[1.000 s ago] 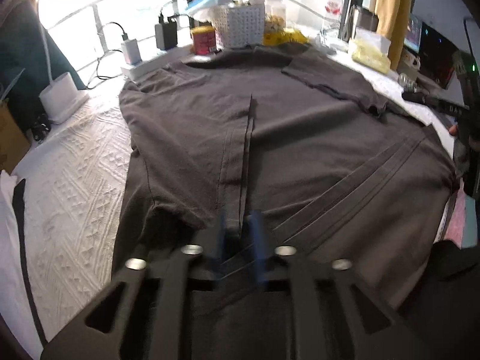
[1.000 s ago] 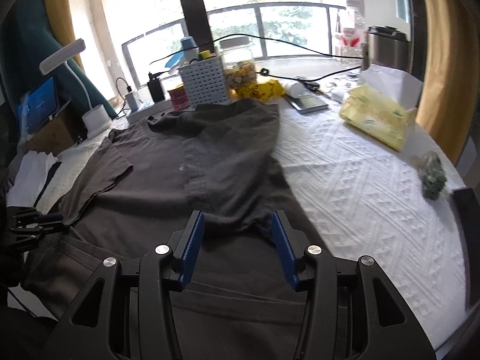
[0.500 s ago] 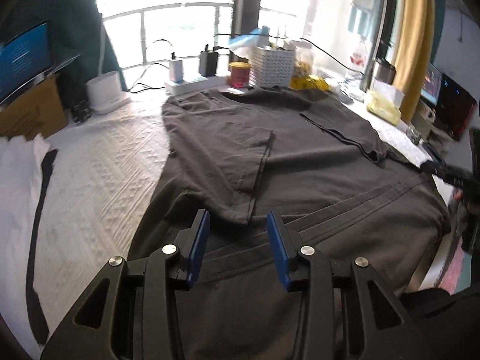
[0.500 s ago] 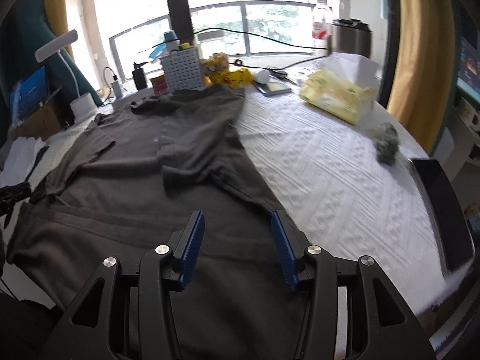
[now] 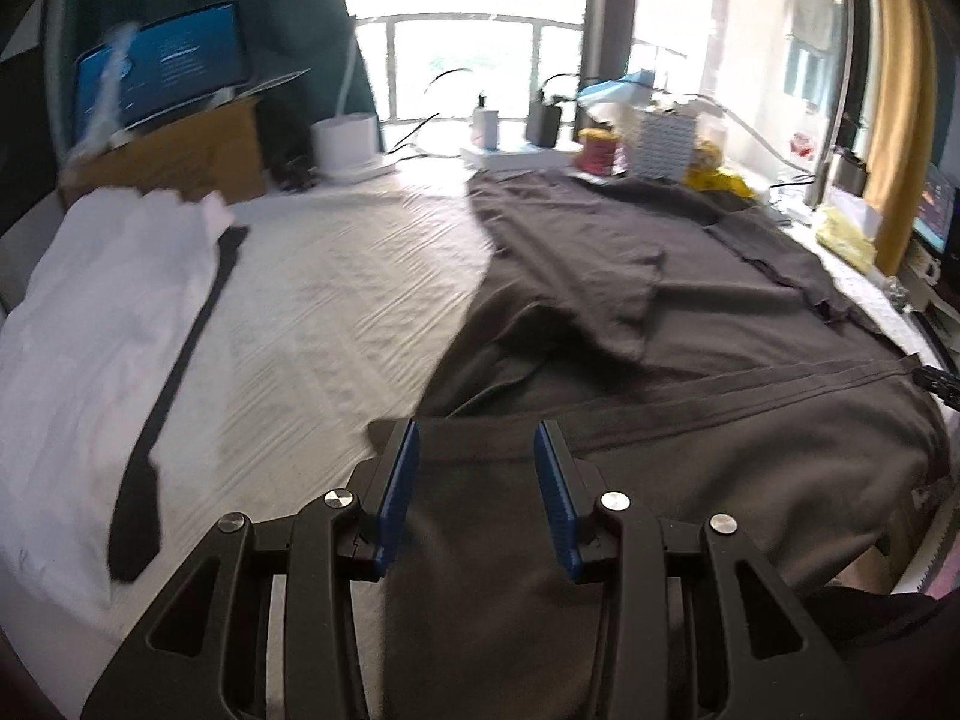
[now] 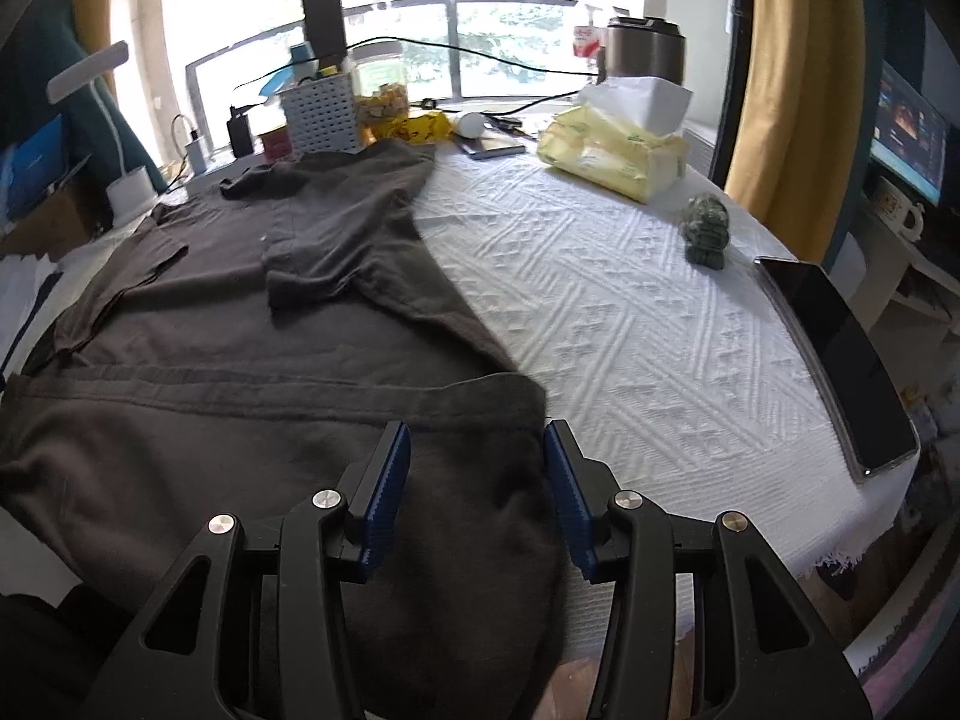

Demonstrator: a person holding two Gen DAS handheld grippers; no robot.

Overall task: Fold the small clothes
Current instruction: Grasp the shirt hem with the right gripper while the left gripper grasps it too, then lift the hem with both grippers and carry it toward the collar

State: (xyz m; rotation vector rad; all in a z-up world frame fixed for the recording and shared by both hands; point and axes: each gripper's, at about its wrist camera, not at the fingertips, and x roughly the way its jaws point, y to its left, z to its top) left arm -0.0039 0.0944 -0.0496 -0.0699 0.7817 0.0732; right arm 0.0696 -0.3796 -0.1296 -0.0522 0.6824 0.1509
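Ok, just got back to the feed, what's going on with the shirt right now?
A person holds a gripper in each hand over the dark grey T-shirt spread on the white textured tablecloth. Both sleeves are already folded inward. The left gripper and the right gripper each sit at a bottom corner of the hem, jaws apart with cloth between them but not clamped. Judging by that, the bottom fold comes next.

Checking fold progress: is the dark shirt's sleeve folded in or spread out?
Folded in. On the shirt, both sleeves lie over the body.
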